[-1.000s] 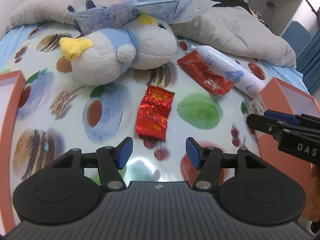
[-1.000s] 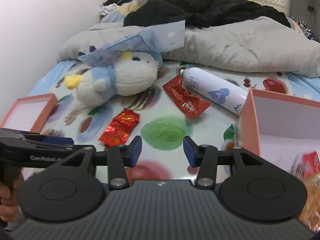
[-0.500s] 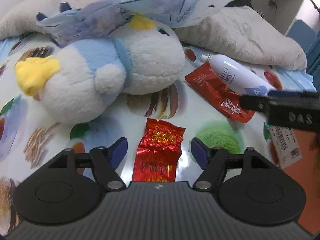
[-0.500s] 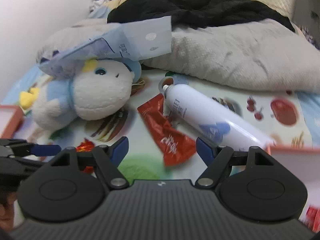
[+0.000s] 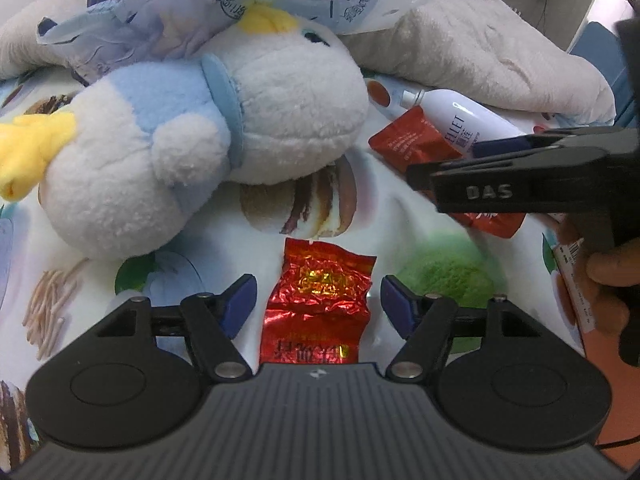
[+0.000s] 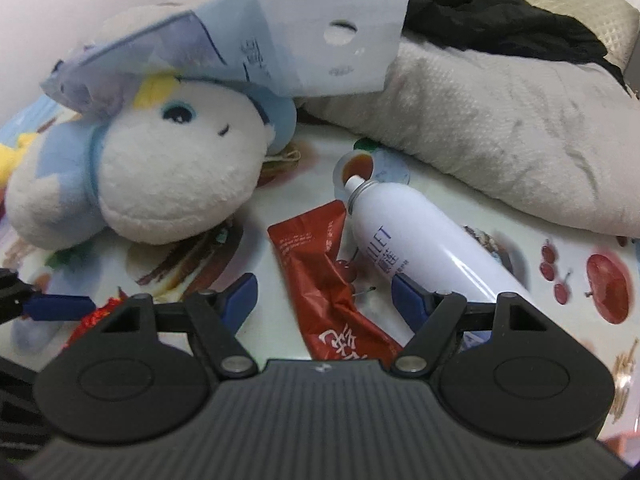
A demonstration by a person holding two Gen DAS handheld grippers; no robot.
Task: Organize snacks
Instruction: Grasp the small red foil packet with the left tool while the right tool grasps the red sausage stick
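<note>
Two grippers, both released: left gripper straddling foil packet, right gripper over red sachet.

My left gripper hangs with jaws apart, having just narrowed slightly, and the crinkled red foil snack packet lies flat on the printed sheet between the blue pads, neither pad touching it. The white-and-blue plush toy lies at far left under a pale blue bag. At right my other gripper reaches over the darker red pouch, beside the white bottle.
</note>
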